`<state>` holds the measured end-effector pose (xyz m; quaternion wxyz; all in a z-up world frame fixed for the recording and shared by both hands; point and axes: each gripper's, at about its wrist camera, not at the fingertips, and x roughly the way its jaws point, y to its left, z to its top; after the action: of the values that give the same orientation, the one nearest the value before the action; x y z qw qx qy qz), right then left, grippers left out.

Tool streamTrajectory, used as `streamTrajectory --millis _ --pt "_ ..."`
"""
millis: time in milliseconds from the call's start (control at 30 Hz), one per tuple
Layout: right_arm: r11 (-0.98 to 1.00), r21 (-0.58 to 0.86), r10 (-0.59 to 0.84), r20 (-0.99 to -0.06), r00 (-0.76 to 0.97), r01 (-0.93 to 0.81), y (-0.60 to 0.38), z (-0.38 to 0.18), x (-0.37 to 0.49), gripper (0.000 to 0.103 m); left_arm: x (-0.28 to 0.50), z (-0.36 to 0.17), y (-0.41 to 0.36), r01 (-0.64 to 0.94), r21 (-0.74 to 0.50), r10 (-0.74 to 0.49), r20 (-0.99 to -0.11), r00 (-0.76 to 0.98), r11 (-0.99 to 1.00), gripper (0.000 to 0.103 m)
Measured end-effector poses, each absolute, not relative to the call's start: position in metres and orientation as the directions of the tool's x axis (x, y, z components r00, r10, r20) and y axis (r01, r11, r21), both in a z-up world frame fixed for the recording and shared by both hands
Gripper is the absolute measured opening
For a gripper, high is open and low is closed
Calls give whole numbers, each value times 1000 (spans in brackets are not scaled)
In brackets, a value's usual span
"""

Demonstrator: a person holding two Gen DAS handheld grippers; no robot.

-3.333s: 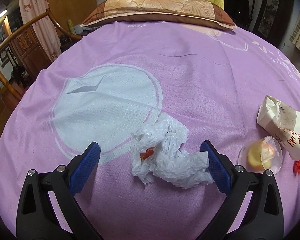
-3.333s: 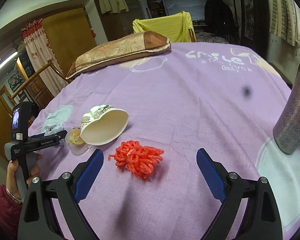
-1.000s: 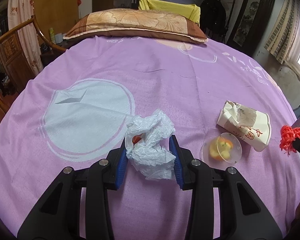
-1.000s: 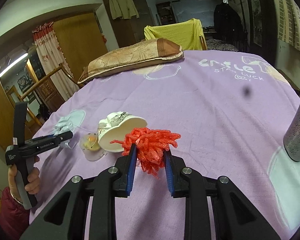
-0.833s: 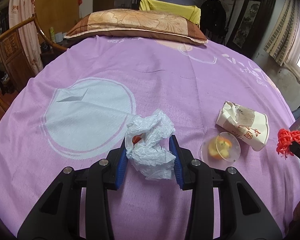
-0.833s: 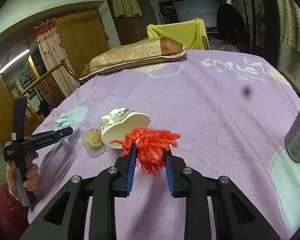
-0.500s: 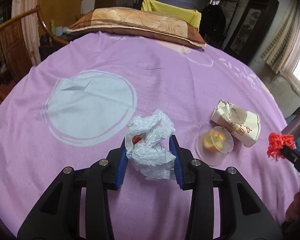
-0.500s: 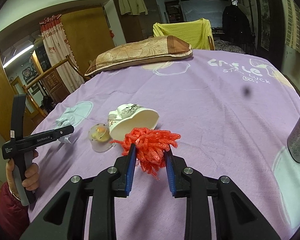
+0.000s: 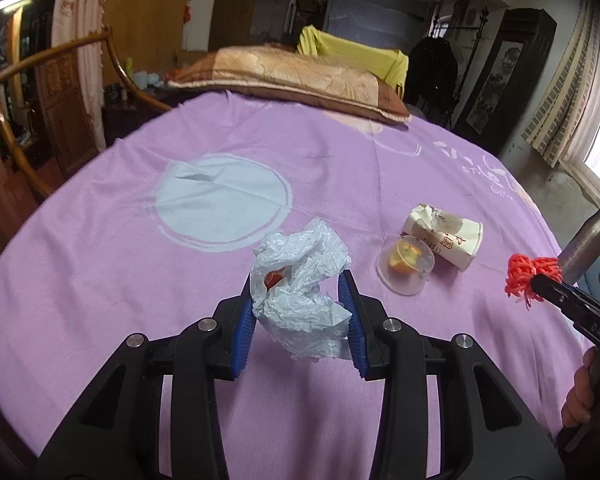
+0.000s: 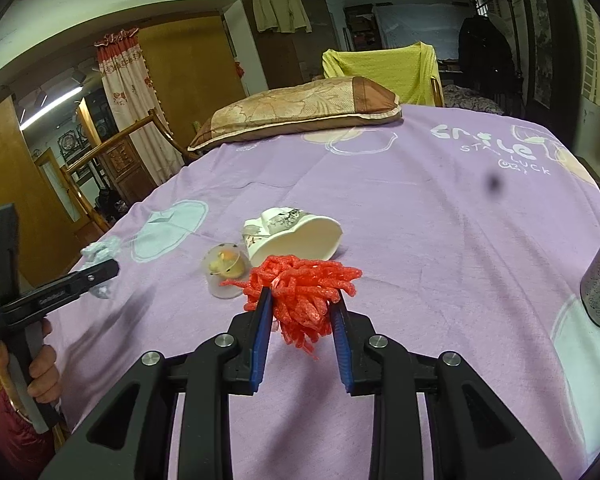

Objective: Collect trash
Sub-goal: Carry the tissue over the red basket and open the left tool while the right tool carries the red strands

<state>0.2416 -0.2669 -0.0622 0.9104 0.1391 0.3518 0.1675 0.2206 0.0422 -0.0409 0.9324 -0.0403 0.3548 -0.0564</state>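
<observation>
Left wrist view: the left gripper is clenched on the crumpled white plastic bag, which sits between the two blue pads and sticks out ahead of the fingertips. It seems lifted off the purple bedsheet, but I cannot tell this for sure. The right gripper grasps the red foam net in the same way; the red bundle spreads wider than the jaws and hangs a little below them.

Two pieces of trash remain on the sheet. The clear plastic cup with a bit of orange food inside lies ahead and to the right of the left claw, and the crushed paper cup lies touching it, just beyond. From the right claw, the plastic cup is ahead and to the left, and the paper cup is almost straight ahead, just behind the red net, with its open mouth turned toward this claw. Its long axis runs across the left claw's view.

I judge the right hand is the nearer one to both cups, but both claws are full, so each must first drop its load somewhere. No bin is visible in either view.
</observation>
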Motion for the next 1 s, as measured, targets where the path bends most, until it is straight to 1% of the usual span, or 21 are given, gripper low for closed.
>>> streamTrajectory --millis 200,467,600,767,867,1000 --pt "900 362 420 -572 705 -243 -260 -55 231 30 162 -22 59 -9 -62 -31 -606 795 998 40" --pt "907 331 411 -549 728 -261 -249 -50 219 30 91 -19 100 -151 -3 122 -567 815 989 40" --pt "909 329 403 -546 734 -255 -243 -51 215 30 69 -20 125 -209 7 177 -567 805 978 40" --pt "891 359 441 -539 718 -278 -224 -46 213 30 50 -24 156 -300 30 264 -563 783 954 40" --pt "874 363 479 -529 700 -323 -200 -38 211 30 45 -32 174 -349 36 306 -573 761 937 40" --pt "836 364 549 -512 661 -411 -157 -23 207 30 41 -46 198 -387 5 310 -608 731 922 40"
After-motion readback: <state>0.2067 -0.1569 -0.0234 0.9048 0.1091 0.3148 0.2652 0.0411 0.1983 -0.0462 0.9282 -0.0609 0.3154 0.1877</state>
